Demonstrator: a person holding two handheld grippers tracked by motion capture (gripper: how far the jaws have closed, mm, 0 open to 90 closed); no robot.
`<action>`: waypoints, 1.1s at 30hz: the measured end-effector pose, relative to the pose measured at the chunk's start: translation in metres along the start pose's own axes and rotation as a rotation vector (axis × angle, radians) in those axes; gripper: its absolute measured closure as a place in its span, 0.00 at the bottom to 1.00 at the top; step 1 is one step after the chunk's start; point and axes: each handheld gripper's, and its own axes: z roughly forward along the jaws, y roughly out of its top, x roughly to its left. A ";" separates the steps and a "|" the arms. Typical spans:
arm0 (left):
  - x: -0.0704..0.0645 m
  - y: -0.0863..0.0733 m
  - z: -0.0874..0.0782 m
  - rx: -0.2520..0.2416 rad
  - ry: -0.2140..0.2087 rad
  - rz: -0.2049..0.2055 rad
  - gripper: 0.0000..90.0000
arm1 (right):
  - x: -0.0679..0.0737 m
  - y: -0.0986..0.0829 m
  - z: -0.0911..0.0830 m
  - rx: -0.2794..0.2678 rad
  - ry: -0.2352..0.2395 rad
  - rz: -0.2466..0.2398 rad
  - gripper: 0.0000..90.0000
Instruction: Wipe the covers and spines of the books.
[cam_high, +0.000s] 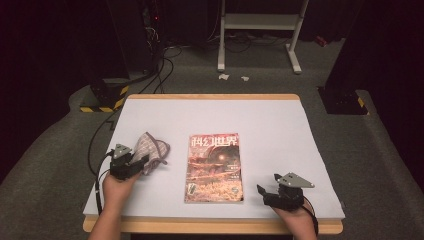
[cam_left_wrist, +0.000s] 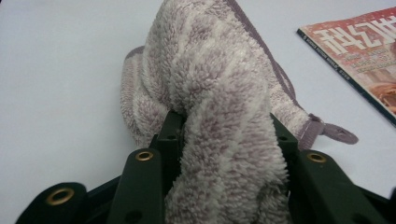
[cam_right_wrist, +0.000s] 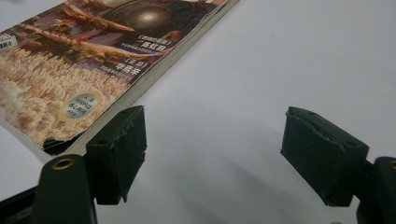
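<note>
A person sits at a pale worktop (cam_high: 280, 125) holding a set of tongs in each hand. The left tongs (cam_high: 134, 165) are pinching a fluffy grey-and-white striped cloth (cam_high: 150, 150), which bunches up between the jaws and stands in a soft peak just left of a magazine (cam_high: 215, 167). In the left gripper view the cloth (cam_left_wrist: 219, 107) fills the gap between both jaws, its hemmed edge and a small hanging loop trailing on the worktop toward the magazine's top corner (cam_left_wrist: 359, 51). The grip looks firm, probably so the cloth can be lifted or dragged as a wad.

The magazine lies flat and closed, cover up, at the middle of the worktop. The right tongs (cam_high: 267, 192) rest just right of the magazine's near corner, jaws spread wide and holding nothing. In the right gripper view the magazine's spine edge (cam_right_wrist: 154, 74) runs just beside one jaw, apparently placed ready to steady the magazine.
</note>
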 end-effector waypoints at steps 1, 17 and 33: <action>0.001 -0.002 0.000 0.001 0.001 -0.001 0.66 | 0.000 0.000 0.000 0.001 0.000 -0.002 0.25; 0.001 -0.003 -0.007 -0.016 0.011 0.023 0.42 | 0.002 0.000 0.000 0.001 0.003 -0.008 0.25; -0.018 0.009 -0.032 -0.116 -0.011 0.078 0.40 | 0.004 0.001 0.002 0.007 0.012 -0.012 0.26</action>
